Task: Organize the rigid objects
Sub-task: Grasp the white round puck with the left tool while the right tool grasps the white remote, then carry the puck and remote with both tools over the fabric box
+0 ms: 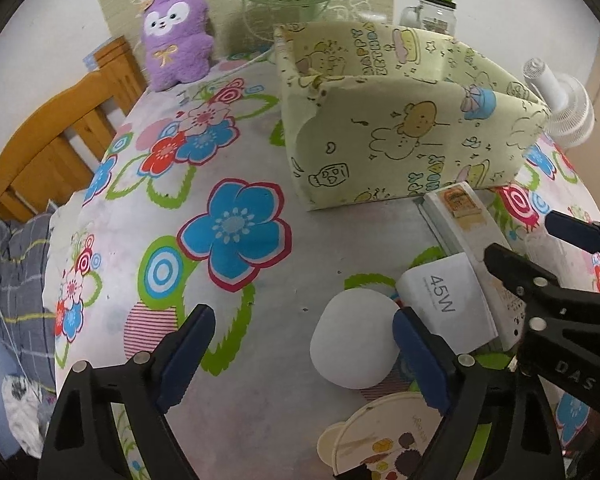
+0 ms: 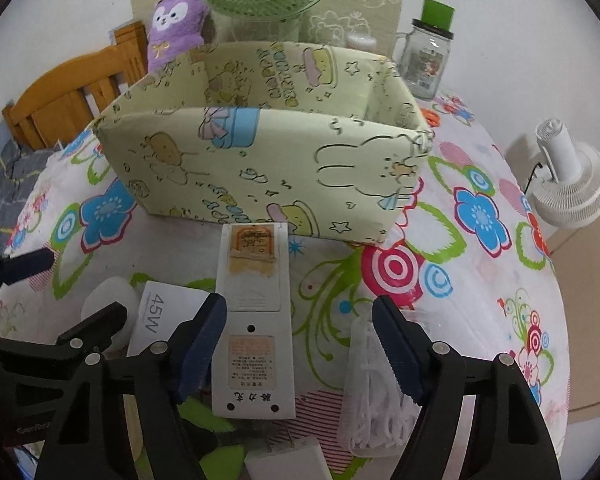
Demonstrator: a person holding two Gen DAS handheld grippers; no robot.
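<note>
The right gripper (image 2: 298, 346) stands with its jaws wide apart over the long white box (image 2: 254, 328), which lies lengthwise between them, its far end just short of the paper-covered bin (image 2: 260, 176) ahead. The near-left pad sits beside the box's left edge; the right one stands well clear, with a clear bag of white cord (image 2: 374, 392) near it. To grip well, I judge the tongs should shift slightly left and centre on the box (its narrow width suits the span) before closing, keeping the bag out of the bite. The left gripper (image 1: 300, 356) is also open, clasping nothing; a white rounded object (image 1: 354, 340) and the 45W box (image 1: 446, 304) lie just ahead of its right finger.
</note>
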